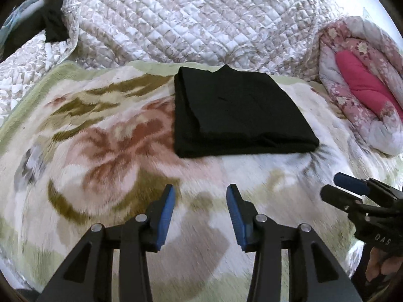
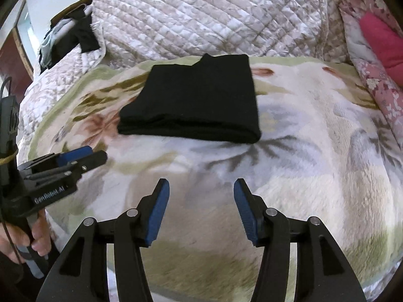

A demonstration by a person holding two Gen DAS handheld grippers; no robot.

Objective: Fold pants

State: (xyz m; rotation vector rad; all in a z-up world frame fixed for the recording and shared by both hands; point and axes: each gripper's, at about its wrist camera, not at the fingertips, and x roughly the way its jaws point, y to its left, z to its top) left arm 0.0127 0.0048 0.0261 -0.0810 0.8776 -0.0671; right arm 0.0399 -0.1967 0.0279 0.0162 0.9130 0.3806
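Open blanket (image 1: 113, 151) — pants (image 1: 234, 115) beyond

One folded pants (image 1: 234, 110), two blankets (image 1: 105, 151).

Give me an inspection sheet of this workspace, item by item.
Surface: floral fleece blanket spread on a bed.
Job's things: black pants folded into a compact rectangle, lying flat on the blanket.
Clutter: dark clothes heaped at far left.
Grippers: left gripper and right gripper both empty, jaws apart, short of the pants.
Cables: black cable alongside the left gripper's handle.
Surroundings: quilted bedspread behind; rolled pink floral comforter at right.
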